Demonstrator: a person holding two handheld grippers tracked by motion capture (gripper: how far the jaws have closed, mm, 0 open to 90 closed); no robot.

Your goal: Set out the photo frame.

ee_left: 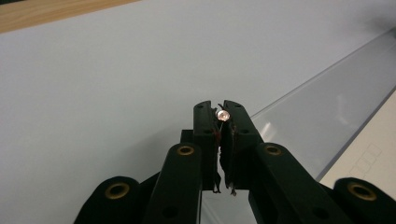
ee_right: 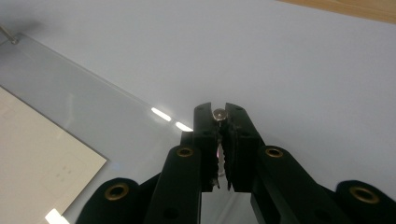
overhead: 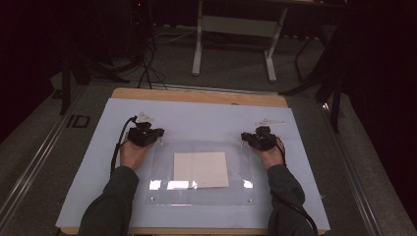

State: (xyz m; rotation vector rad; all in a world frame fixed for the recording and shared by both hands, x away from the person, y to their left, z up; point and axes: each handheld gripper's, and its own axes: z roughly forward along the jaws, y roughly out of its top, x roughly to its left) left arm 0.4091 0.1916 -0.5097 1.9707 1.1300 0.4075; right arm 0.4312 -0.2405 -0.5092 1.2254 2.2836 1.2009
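At the far corners of the clear plate [overhead: 162, 189], the left tool [ee_left: 220, 109] and the right tool [ee_right: 218, 111] each clench a small metal pin. Under the plate lies a paper sheet [overhead: 200, 169], on the desk [overhead: 196, 96].

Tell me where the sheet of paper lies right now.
In the high view, the sheet of paper lies centred under the clear plate, between the left gripper and right gripper.

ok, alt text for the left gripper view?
The left gripper, jaws shut on a small metal stud at a corner of a clear acrylic sheet. The sheet lies on a pale blue mat, with cream paper at lower right.
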